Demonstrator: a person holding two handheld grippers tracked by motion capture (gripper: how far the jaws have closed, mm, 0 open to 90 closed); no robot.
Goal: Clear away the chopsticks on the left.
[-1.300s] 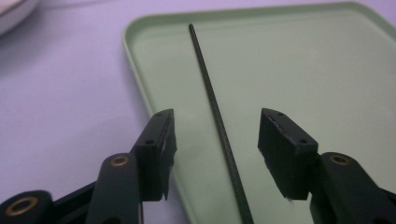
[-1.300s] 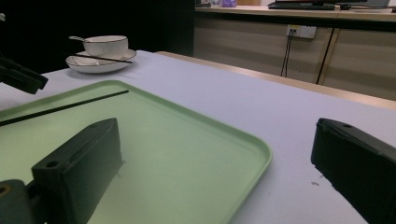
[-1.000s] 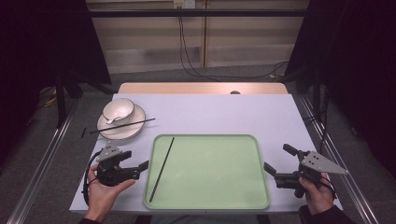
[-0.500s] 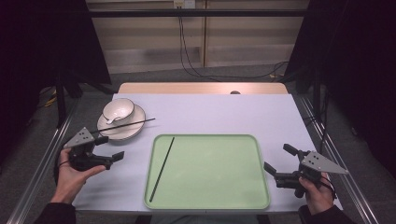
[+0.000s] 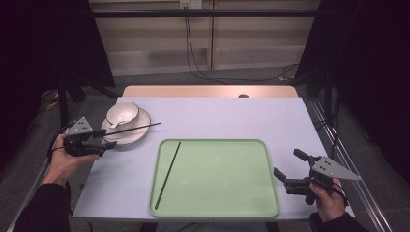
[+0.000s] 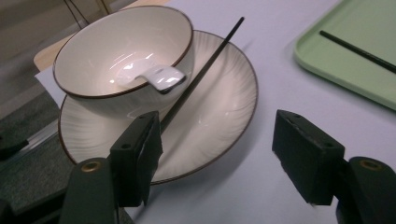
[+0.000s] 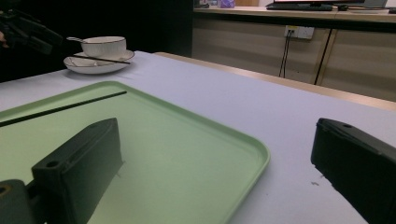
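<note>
A white bowl [image 5: 122,114] holding a white spoon [image 6: 159,77] stands on a ribbed plate [image 5: 138,135] at the table's left rear. One black chopstick [image 5: 135,129] lies across the plate's rim. A second chopstick [image 5: 168,175] lies along the left side of the green tray [image 5: 222,179]. At the table's left edge my left gripper [image 5: 109,143] is open, its jaws just short of the plate [image 6: 219,107] and the chopstick [image 6: 205,70]. My right gripper [image 5: 289,164] is open and empty beside the tray's right edge [image 7: 252,158].
The lilac table top [image 5: 227,116] is bare behind the tray. A wooden strip [image 5: 208,91] runs along its far edge, with cables on the floor beyond. Dark curtains hang on both sides. My left gripper [image 7: 28,30] shows far off in the right gripper view.
My left gripper has moved left and farther back, from the tray's front left corner to the table's left edge beside the plate. The right gripper has stayed put.
</note>
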